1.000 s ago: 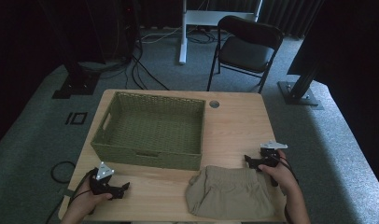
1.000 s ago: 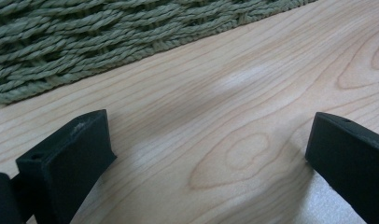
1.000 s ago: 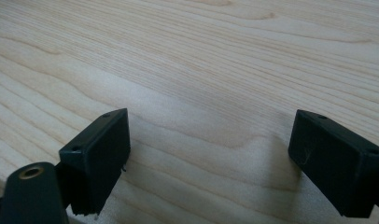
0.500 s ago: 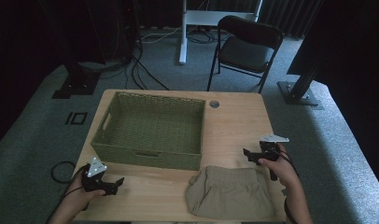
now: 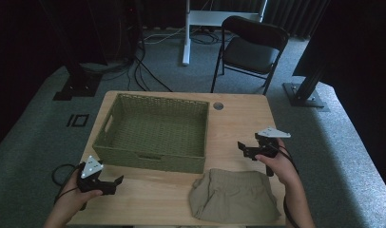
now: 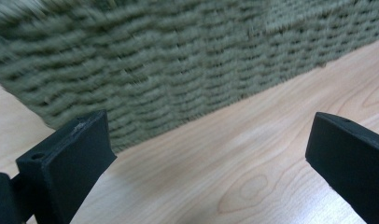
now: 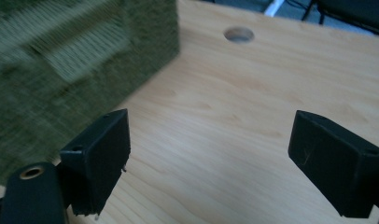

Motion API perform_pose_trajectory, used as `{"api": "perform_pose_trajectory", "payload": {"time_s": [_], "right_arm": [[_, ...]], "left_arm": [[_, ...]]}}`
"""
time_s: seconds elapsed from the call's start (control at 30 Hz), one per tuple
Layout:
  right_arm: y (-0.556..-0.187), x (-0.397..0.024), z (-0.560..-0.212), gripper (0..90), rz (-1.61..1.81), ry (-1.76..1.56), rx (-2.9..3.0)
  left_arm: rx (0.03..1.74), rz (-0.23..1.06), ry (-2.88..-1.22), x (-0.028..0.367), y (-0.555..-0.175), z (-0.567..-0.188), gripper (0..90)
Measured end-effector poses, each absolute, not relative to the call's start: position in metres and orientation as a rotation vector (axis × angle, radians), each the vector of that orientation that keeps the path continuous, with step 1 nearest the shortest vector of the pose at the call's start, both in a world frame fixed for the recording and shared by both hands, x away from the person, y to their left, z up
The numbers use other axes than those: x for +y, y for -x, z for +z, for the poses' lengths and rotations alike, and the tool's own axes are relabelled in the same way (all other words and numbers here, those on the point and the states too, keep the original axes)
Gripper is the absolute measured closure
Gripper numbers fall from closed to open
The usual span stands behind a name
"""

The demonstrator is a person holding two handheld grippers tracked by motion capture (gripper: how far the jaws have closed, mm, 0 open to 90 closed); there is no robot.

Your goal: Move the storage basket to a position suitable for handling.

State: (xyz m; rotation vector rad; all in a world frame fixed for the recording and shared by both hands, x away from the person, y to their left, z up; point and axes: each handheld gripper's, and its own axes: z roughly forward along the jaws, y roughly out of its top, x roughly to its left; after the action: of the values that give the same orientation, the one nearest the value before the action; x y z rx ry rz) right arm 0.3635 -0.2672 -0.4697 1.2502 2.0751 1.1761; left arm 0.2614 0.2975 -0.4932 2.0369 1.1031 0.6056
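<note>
Both sets of fingers wide open, empty: left gripper [image 5: 116, 183] beside the basket [image 5: 153, 130], right gripper [image 5: 244, 148] above the khaki cloth [image 5: 234, 195].

An olive-green woven basket [image 5: 153, 130] is sitting on the pale wood-grain table [image 5: 238, 118], a plain khaki cloth [image 5: 234, 194] is lying at its five o'clock, and both black grippers [image 5: 110, 183] [image 5: 246, 148] are carrying grey plates.
</note>
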Motion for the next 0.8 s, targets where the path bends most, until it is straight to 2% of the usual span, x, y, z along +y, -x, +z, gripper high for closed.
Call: {"api": "perform_pose_trajectory", "payload": {"time_s": [0.2, 0.8], "right_arm": [[-0.36, -0.247, -0.456, 12.5, 1.228, -1.163, 2.099], [-0.362, -0.191, -0.45, 12.5, 1.267, -1.06, 2.154]], "left_arm": [[1.085, 0.663, -1.988, 0.302, -0.261, -0.48, 1.3], [1.015, 0.655, -1.937, 0.312, -0.279, -0.44, 1.3]]}}
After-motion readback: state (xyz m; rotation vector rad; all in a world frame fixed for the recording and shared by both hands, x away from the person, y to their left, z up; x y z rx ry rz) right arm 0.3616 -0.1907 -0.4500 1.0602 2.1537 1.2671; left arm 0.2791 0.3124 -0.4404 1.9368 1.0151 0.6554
